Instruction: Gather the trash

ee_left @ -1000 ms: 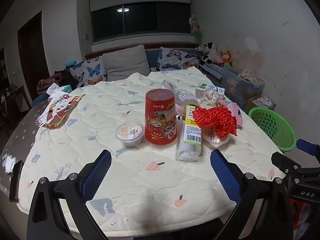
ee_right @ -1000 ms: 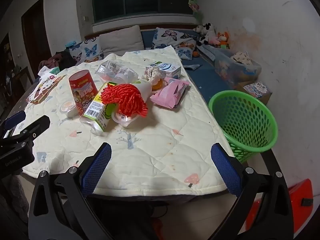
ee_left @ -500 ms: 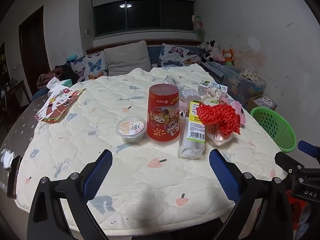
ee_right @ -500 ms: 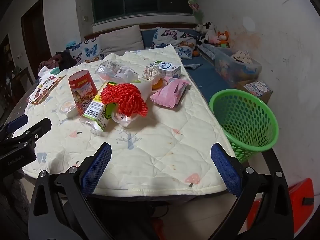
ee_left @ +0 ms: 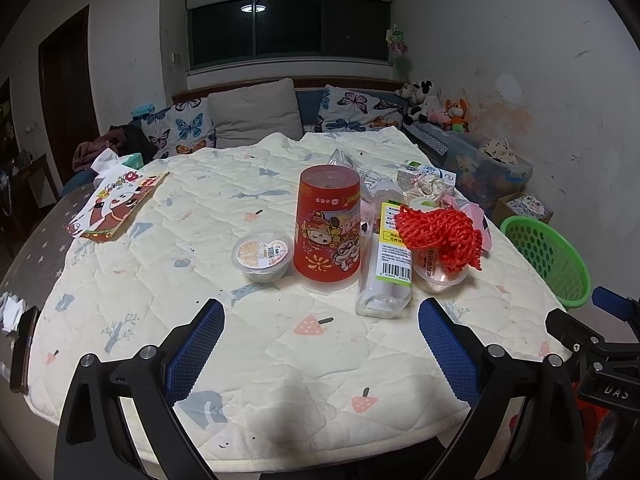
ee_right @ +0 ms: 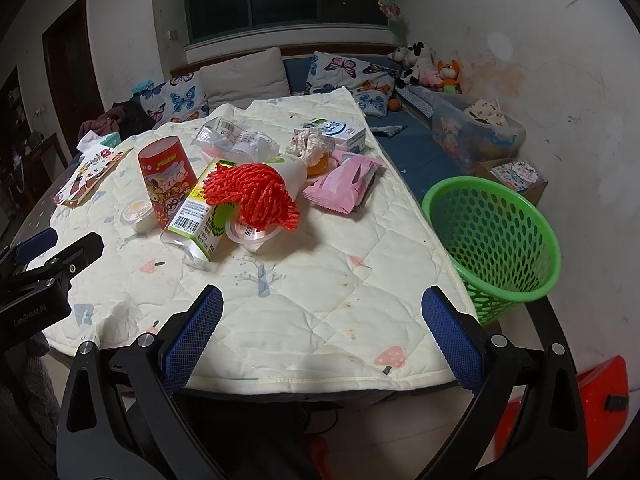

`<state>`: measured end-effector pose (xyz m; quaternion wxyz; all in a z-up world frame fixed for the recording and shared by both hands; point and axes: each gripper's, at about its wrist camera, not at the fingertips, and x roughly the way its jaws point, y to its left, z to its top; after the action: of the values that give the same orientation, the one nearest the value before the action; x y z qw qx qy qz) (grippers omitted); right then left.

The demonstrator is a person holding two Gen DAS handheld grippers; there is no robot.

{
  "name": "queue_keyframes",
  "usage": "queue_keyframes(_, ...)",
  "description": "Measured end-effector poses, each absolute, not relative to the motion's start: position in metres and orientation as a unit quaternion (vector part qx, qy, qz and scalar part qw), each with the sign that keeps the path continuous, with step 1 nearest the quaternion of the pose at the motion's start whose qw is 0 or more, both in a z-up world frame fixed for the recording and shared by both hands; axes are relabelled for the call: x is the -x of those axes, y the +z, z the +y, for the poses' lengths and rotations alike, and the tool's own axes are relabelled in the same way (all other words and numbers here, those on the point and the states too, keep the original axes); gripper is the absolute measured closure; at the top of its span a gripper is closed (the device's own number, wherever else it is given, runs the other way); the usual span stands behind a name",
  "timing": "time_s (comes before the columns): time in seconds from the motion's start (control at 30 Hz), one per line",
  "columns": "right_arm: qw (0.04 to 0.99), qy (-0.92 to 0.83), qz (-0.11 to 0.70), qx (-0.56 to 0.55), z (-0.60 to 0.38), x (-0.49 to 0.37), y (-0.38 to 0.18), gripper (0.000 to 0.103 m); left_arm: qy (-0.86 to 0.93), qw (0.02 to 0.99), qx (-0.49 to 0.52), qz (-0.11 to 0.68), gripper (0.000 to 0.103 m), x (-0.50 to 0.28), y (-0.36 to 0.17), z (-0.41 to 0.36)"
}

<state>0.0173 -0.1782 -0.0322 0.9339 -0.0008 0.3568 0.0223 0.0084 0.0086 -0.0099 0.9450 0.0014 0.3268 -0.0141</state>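
Trash lies on a quilted table [ee_left: 168, 280]: a red cartoon cup [ee_left: 327, 229] upside down, a small sealed pudding cup [ee_left: 262, 254], a clear bottle [ee_left: 387, 258] lying flat, red foam netting [ee_left: 440, 236] over a plastic cup. The right wrist view shows the same netting [ee_right: 250, 194], a pink wipes pack [ee_right: 344, 186], crumpled paper [ee_right: 310, 144] and a milk carton [ee_right: 340, 132]. A green mesh basket [ee_right: 496, 240] stands right of the table. My left gripper [ee_left: 320, 344] and right gripper [ee_right: 320, 332] are both open and empty over the table's near edge.
A picture booklet [ee_left: 116, 208] lies at the table's far left. A sofa with butterfly cushions [ee_left: 256, 120] runs behind. A clear storage bin [ee_right: 476, 136] and cardboard box [ee_right: 516, 176] sit by the right wall. A red object [ee_right: 560, 420] is on the floor.
The left gripper's view has risen and drawn back a little from the table, so the trash sits farther off. The right gripper has barely moved. Both stay open.
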Motion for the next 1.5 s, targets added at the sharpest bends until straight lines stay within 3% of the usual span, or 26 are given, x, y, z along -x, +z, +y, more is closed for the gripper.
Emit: queue_keyframes(1.5,0.932,0.051,0.359,0.005,-0.168,-0.041,-0.035,0.005,0.004,0.946,0.006,0.325,0.008,-0.024,-0.009,0.027)
